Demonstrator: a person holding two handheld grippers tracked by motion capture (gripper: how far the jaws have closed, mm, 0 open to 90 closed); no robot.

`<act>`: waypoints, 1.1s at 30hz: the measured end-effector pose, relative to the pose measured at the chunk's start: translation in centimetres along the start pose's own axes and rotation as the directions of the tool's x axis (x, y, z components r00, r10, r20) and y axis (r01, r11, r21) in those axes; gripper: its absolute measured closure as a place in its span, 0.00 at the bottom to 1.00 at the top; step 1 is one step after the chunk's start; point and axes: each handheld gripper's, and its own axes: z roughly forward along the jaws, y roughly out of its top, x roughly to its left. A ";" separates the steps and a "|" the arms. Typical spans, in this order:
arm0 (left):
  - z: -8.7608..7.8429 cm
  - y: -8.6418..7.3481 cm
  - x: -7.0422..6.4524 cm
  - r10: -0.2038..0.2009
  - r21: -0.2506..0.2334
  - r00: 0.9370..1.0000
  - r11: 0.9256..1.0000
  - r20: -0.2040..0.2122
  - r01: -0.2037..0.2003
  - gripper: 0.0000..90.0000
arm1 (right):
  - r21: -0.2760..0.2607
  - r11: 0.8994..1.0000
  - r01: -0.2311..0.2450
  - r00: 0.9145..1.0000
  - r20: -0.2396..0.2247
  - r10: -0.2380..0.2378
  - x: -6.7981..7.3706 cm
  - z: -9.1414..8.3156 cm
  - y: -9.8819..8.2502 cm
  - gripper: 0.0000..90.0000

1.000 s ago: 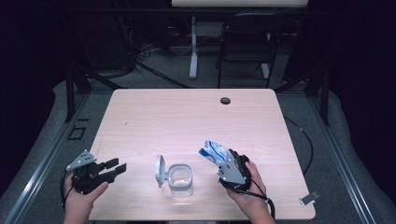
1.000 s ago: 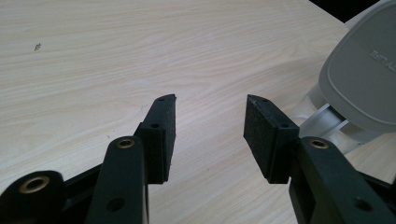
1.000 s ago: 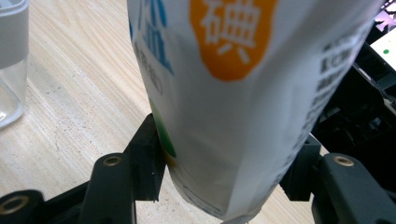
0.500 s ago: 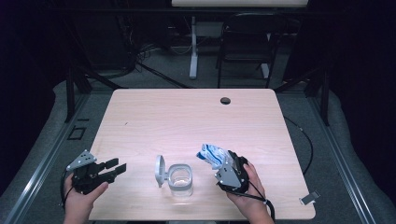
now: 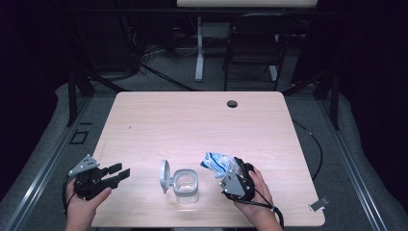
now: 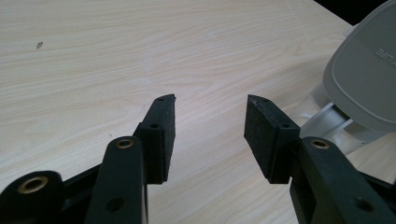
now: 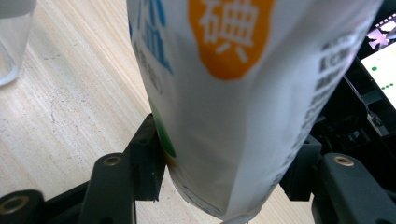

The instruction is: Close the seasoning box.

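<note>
A white bag with blue print (image 5: 216, 161) and an orange mark (image 7: 233, 93) stands between the jaws of my right gripper (image 5: 231, 169) (image 7: 229, 135), which is shut on its lower part near the table's front edge. To its left stands a clear square container (image 5: 185, 185) (image 7: 11, 42) with its grey lid (image 5: 164, 174) (image 6: 364, 79) swung open on the left side. My left gripper (image 5: 122, 171) (image 6: 210, 100) rests near the front left of the table, open, with nothing but bare wood between its pads, and it points toward the lid.
The light wooden table (image 5: 192, 125) has a dark cable hole (image 5: 232, 103) near its far edge. A black chair (image 5: 252, 48) and a white stand (image 5: 198, 43) are on the floor behind the table. A small clip (image 5: 318, 204) lies off the front right corner.
My right gripper has shifted the bag slightly left toward the container. The left gripper has not moved.
</note>
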 end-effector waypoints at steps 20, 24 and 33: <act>0.0 -0.1 0.2 -0.009 -0.001 1.000 1.000 -0.001 0.009 0.60 | 0.003 0.998 0.065 0.995 -0.071 -0.065 0.4 -0.1 0.5 0.48; 0.0 -0.1 0.2 -0.009 -0.001 1.000 1.000 -0.002 0.009 0.60 | 0.005 0.997 0.081 0.994 -0.067 -0.080 0.5 -0.1 0.7 0.48; 0.0 -0.1 0.3 -0.010 -0.001 1.000 1.000 -0.003 0.010 0.60 | 0.013 0.989 0.150 0.988 -0.036 -0.149 1.0 0.0 0.9 0.48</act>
